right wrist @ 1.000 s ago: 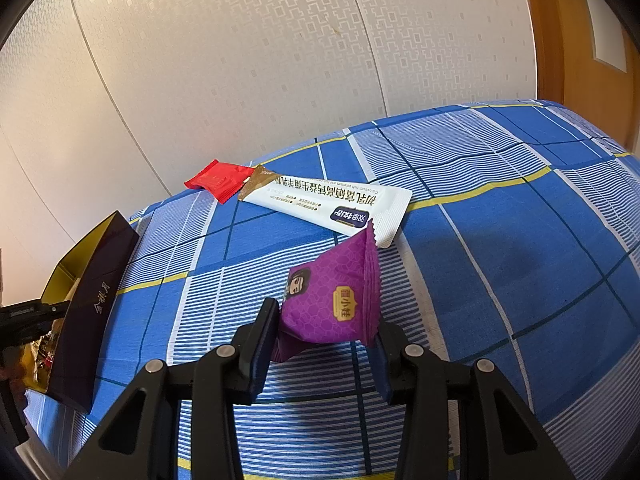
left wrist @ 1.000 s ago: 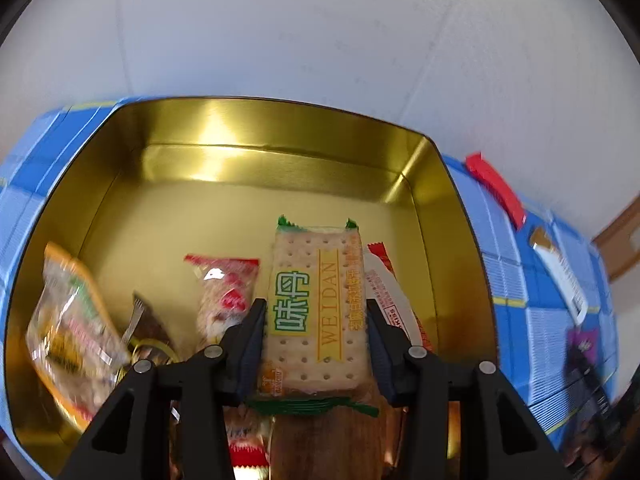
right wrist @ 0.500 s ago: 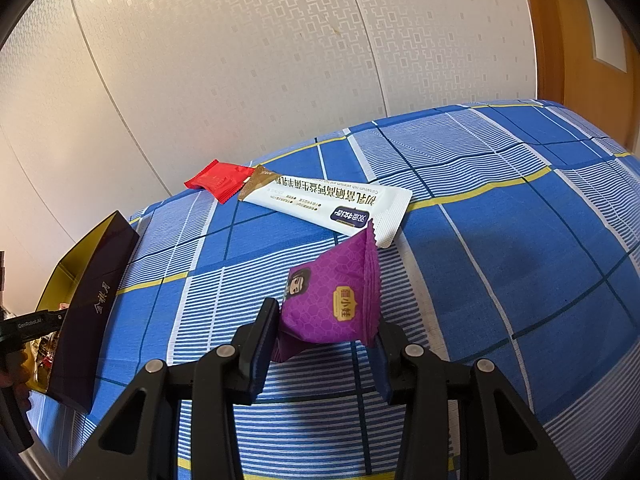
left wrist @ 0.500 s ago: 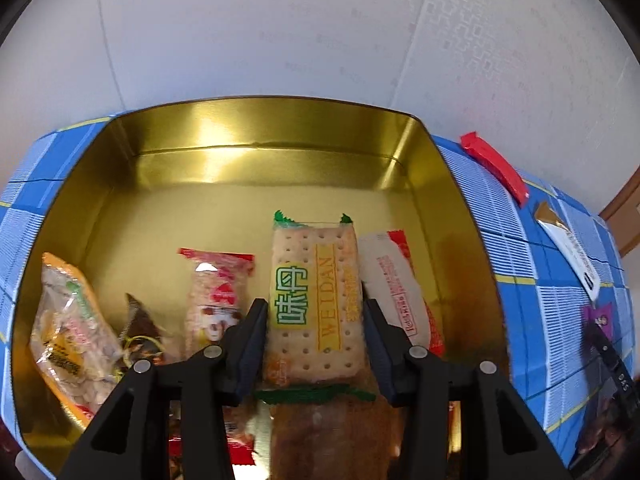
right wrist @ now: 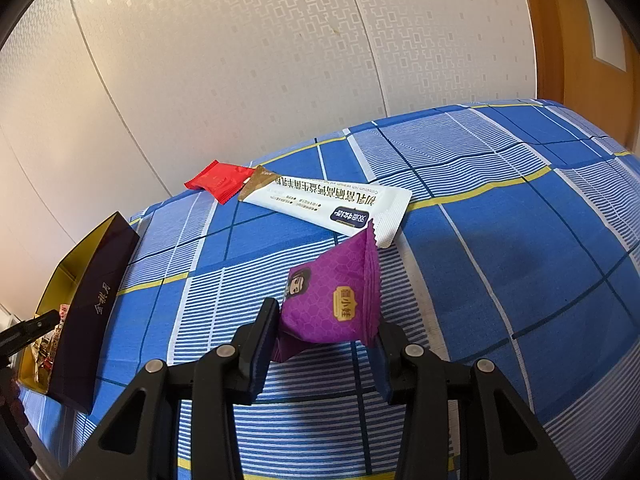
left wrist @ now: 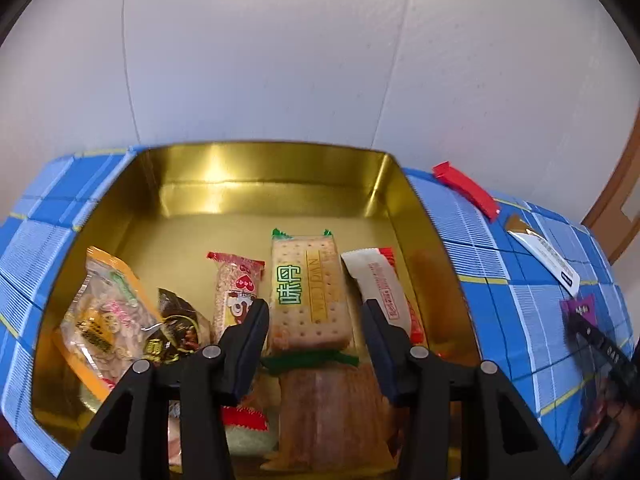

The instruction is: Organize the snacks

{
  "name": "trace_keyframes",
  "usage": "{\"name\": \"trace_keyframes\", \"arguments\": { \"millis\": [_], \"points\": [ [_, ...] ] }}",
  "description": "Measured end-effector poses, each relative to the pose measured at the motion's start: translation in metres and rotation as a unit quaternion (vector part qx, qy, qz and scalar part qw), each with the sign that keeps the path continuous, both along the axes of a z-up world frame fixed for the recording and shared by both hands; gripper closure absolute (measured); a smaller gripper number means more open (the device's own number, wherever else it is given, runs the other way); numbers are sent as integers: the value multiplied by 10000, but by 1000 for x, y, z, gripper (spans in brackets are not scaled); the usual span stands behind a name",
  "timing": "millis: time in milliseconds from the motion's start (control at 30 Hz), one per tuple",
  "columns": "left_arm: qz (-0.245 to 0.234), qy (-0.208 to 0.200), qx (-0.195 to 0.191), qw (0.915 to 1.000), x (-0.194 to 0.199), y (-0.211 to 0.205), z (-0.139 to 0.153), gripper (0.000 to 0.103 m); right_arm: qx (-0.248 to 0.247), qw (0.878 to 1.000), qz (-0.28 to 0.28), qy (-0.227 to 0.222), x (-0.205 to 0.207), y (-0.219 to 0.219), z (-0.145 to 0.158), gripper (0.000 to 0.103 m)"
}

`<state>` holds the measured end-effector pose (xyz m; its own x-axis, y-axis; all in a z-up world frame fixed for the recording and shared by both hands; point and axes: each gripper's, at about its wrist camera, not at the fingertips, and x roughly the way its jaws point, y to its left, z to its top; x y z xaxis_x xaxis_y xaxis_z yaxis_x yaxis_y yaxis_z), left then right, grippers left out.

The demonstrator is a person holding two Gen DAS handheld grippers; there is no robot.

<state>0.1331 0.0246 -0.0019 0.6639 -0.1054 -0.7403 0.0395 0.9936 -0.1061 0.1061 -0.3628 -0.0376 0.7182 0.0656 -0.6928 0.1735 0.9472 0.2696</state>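
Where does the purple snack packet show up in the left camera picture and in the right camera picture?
Left wrist view: the purple snack packet sits small at the far right edge, on the blue checked cloth, partly behind the right gripper.
Right wrist view: the packet is centre frame, between the right gripper's fingers.
Shared landmark: the long white packet lying just beyond it, with the red packet past that.

The box (left wrist: pixel 192 184) had a glossy gold metallic lining. The snack wrappers (left wrist: pixel 304 280) were shiny plastic film. The checked cloth (right wrist: pixel 500 248) looked matt and woven.
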Motion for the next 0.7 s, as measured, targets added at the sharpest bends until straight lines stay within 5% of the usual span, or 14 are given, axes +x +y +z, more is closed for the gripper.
{"name": "trace_keyframes", "arguments": {
  "millis": [233,700],
  "points": [
    [-53,-312,47,9995,-43,4,6,54,44,10000,-8,-28,-1,-1,0,61],
    [53,-339,-63,9994,-60,7,-5,54,-92,9992,297,-251,-9,20,8,61]
  ]
}}
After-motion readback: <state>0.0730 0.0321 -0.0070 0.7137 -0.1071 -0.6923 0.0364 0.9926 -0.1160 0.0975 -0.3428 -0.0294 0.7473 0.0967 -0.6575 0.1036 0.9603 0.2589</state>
